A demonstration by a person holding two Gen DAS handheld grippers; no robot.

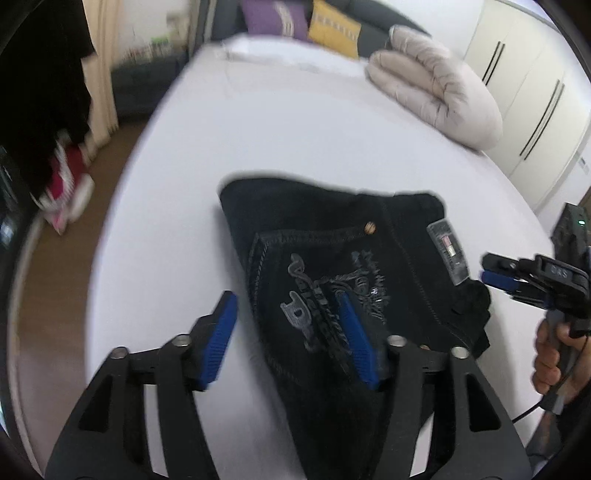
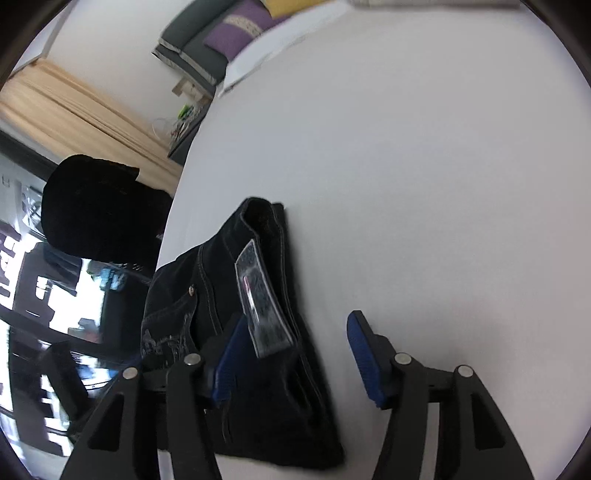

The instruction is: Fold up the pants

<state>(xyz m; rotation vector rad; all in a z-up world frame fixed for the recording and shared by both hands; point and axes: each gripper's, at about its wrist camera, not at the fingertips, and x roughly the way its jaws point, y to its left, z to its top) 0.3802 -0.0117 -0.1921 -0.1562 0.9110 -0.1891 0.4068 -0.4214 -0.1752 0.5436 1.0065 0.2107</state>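
The pants point(image 1: 332, 273) are black jeans, folded into a compact bundle on the white bed point(image 1: 295, 122), with an embroidered back pocket and a grey waist label point(image 1: 448, 251) on top. My left gripper point(image 1: 288, 325) is open just above the bundle's near left part, one blue pad over the embroidery, the other over the sheet. My right gripper point(image 2: 295, 354) is open at the waistband end point(image 2: 258, 295), its left pad by the label point(image 2: 264, 306), its right pad over bare sheet. It also shows in the left wrist view point(image 1: 493, 275), beside the bundle's right corner.
A rolled beige duvet point(image 1: 436, 85) lies at the bed's far right. Purple point(image 1: 275, 16) and yellow point(image 1: 334, 27) cushions sit at the head. White wardrobe doors point(image 1: 532, 96) stand to the right. The bed's left edge drops to a brown floor point(image 1: 74, 229) with clutter.
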